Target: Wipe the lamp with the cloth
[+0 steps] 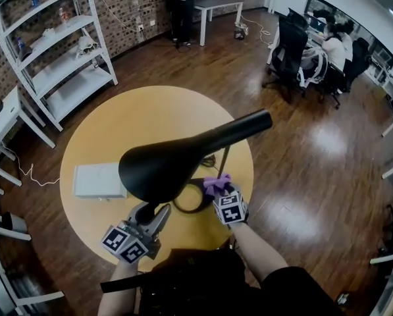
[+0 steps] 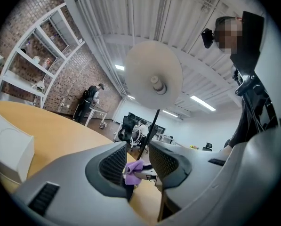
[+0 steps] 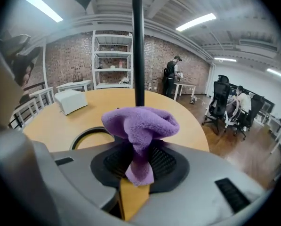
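The head view looks steeply down from close above the round yellow wooden table [image 1: 150, 117]. The left gripper view sits low at the tabletop, with the black cone-shaded lamp [image 2: 154, 74] at twelve o'clock. The right gripper view faces across the same table, with the lamp's pole at twelve o'clock.

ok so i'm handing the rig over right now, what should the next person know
Left claw: open, empty, held low under the lamp shade.
Right claw: shut on the purple cloth, which bunches above the pads, just in front of the lamp pole and over the ring base.
The lamp stands upright on the round table. The white box at its left in the head view isn't part of the job.
Done: cloth is in hand.
Left: the wiping. No clear contact shows, so treat shade, pole and base as unwiped.
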